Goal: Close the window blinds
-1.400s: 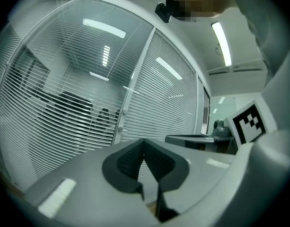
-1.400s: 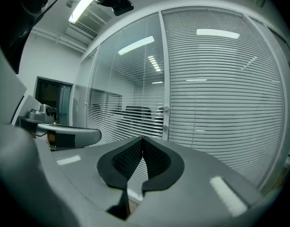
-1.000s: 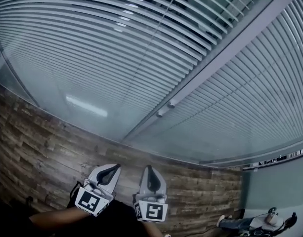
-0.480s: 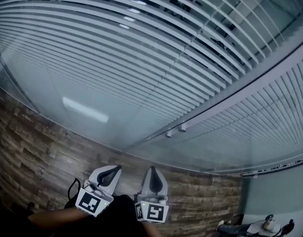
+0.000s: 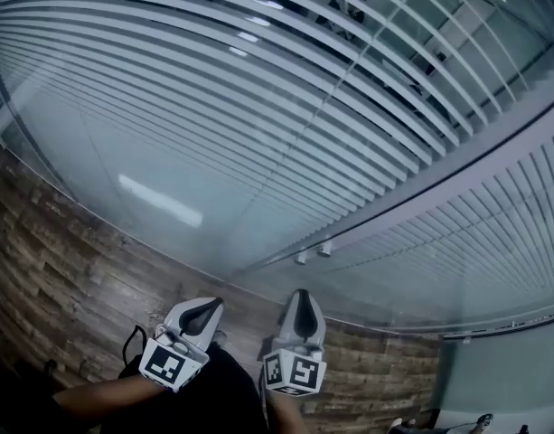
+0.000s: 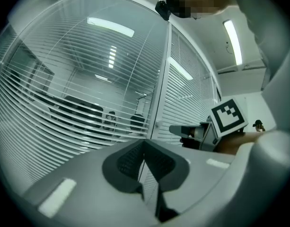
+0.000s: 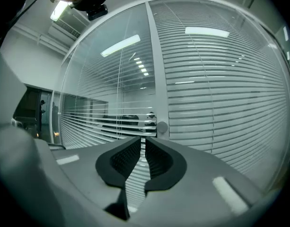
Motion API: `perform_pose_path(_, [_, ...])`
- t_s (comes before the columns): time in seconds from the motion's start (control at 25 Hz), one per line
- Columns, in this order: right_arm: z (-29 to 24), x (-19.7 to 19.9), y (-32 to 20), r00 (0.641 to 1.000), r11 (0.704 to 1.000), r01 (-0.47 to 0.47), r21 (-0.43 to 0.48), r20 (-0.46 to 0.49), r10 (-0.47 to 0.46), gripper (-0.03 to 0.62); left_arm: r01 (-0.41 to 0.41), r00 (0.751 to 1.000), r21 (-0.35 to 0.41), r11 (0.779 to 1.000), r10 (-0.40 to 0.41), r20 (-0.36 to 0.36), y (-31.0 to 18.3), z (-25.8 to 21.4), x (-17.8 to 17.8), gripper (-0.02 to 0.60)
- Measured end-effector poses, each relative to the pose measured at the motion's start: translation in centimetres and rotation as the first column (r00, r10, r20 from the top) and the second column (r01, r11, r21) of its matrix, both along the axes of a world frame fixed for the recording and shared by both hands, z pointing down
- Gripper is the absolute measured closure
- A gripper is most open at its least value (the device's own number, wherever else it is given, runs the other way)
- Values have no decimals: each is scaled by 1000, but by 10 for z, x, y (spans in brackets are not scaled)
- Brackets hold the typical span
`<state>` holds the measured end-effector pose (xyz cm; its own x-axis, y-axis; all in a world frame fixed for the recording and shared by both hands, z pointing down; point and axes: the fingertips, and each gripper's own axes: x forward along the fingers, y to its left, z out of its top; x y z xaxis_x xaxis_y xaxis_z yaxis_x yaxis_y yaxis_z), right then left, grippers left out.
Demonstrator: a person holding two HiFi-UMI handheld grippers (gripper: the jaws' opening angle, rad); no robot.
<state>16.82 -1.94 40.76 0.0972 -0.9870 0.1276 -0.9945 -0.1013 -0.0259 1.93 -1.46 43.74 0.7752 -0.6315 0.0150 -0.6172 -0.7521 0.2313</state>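
Left gripper (image 5: 202, 311) pressed together, empty. Right gripper (image 5: 301, 298): jaws just been opening, now a narrow slit with nothing between. Blinds (image 5: 258, 125) hang behind glass ahead, apart from both grippers, with gaps between the slats.

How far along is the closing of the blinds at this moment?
Done, it seems: the right blind looks shut. In hand: the right gripper points toward the frame knob; its fingers have just been opening slightly, nothing between them. Still to do: the left blind is open; the room shows through.
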Motion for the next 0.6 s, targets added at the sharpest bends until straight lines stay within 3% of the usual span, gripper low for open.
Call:
perform_pose_path(0.32, [9, 35, -45, 998, 999, -24, 35, 53, 22, 498, 49, 998, 12, 999, -50, 29, -24, 17, 10, 581])
perform_pose_path(0.6, [5, 41, -62, 998, 999, -25, 25, 54, 23, 478, 53, 998, 11, 999, -53, 29, -39, 14, 21, 581])
